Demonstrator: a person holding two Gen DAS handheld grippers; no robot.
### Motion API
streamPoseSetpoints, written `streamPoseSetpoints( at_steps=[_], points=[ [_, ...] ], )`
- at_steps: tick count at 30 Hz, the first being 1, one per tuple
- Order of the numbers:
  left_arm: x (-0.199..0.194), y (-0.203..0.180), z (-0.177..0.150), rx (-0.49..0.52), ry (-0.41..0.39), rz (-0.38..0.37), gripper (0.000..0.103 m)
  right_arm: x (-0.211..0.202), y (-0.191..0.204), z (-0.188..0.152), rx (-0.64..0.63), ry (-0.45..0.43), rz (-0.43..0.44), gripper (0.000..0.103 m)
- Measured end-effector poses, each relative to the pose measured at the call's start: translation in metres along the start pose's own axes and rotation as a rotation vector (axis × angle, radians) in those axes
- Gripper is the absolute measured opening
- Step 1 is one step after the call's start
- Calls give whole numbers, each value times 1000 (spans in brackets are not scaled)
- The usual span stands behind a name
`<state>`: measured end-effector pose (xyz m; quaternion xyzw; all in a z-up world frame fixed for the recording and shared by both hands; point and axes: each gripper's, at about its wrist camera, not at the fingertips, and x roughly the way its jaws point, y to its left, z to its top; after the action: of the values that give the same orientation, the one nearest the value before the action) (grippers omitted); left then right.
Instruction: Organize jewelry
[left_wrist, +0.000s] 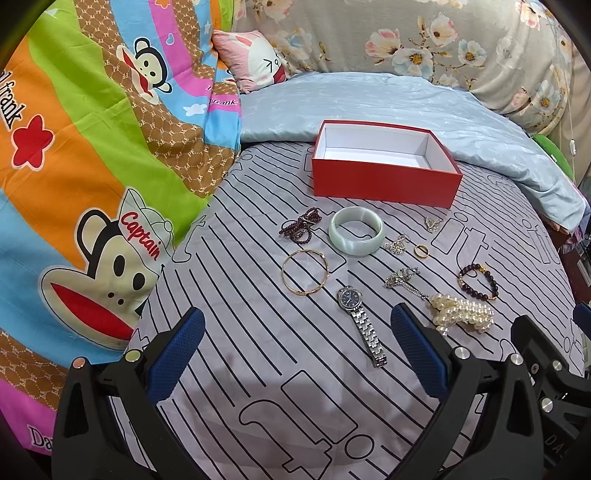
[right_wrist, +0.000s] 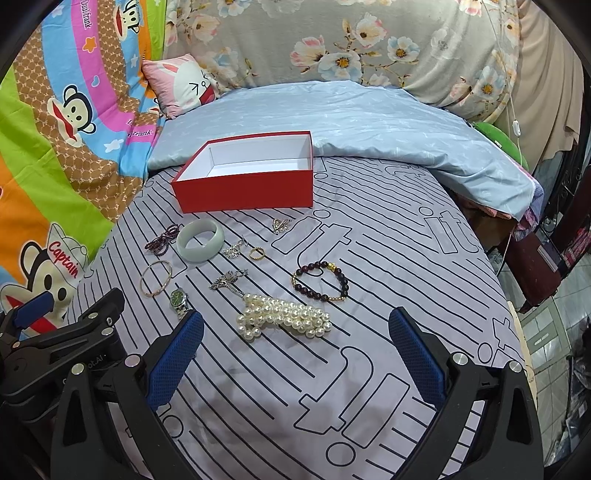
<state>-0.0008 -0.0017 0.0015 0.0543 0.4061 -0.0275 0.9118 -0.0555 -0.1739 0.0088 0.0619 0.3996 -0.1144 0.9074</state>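
- Jewelry: about ten pieces lie spread on the striped grey bedsheet (left_wrist: 258, 350), all outside the red box (left_wrist: 384, 181); none touches the box.
- Red box: open, lidless, white inside, standing at the far side of the spread against a pale blue quilt (left_wrist: 369, 103); as far as both views show, its interior is empty.
- Row nearest the box: a dark beaded bracelet coil (left_wrist: 301, 229), a pale green jade bangle (left_wrist: 356, 230), small silver charms (left_wrist: 397, 244), a gold ring (left_wrist: 421, 250) and a small brooch (left_wrist: 433, 223).
- Nearer row: a thin gold bangle (left_wrist: 305, 272), a steel wristwatch (left_wrist: 360, 321), a silver chain pendant (left_wrist: 402, 278), a pearl strand bundle (right_wrist: 284, 315) and a dark bead bracelet with gold beads (right_wrist: 321, 281).
- Left gripper (left_wrist: 295, 354): jaws spread wide, holding nothing, hovering above the sheet with the wristwatch between its fingers in view.
- Right gripper (right_wrist: 295, 354): jaws likewise wide and empty, with the pearl strand bundle just ahead of them.
- Progress: judged from the layout, sorting has not begun; every piece remains to be moved into the box.
- Probable first picks: the wristwatch for the left tongs, the pearls for the right, each being nearest.
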Motion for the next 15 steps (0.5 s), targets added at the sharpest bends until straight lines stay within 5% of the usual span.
streamPoseSetpoints(
  at_steps=[15],
  points=[
    [0,0,0,-1,4,-1,98,0,0,0,-1,0,0,98]
  ],
)
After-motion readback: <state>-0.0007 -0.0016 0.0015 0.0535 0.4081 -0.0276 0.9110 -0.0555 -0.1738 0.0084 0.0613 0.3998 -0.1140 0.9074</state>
